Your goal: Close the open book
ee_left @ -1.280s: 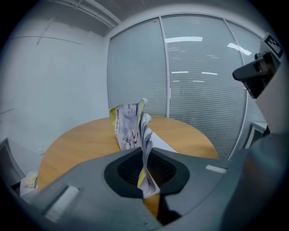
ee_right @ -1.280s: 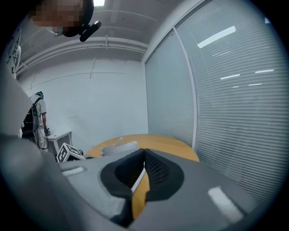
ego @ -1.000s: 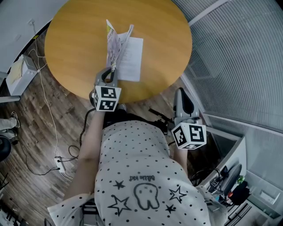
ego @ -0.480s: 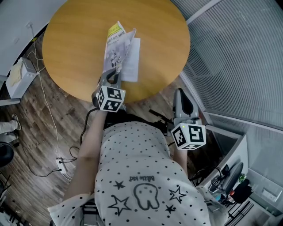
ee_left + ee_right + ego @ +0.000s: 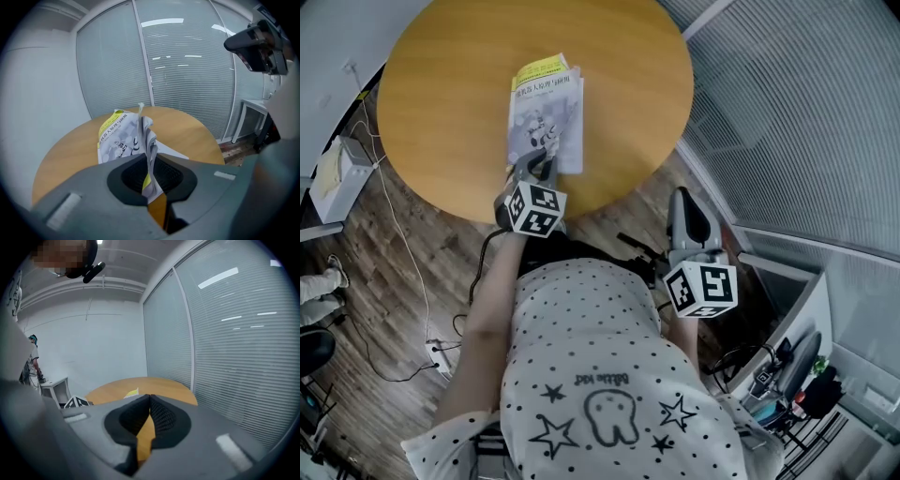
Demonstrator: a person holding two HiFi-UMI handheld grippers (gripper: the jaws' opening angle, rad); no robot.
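Lying almost flat now, the book (image 5: 546,117) shows its grey and yellow cover (image 5: 115,136) facing up, just past the tips of the left gripper (image 5: 539,163). A second ago that cover and its pages stood straight up from the white page under them. Half a second ago they were leaning over. Now they have come down on top of the rest. So the book looks nearly closed, and I think only the last bit is left: letting go so the near edge can drop flat.

That near edge is not down yet. In the left gripper view, a thin bunch of pages (image 5: 149,138) stands on its side between the jaws of the left gripper (image 5: 151,159). The gap is very narrow and the black pads squeeze the paper from both sides. The rest of the book spreads out ahead of the fingertips and a little to their left.

Under the book is the round wooden table (image 5: 441,84). It reaches far past the fingertips on all sides but the near one.

The right gripper (image 5: 682,197) hangs off the table edge, well apart from the book. Its view shows the right gripper (image 5: 149,401) with pads pressed together at the tips and nothing held between them. The table (image 5: 140,383) lies ahead of it.
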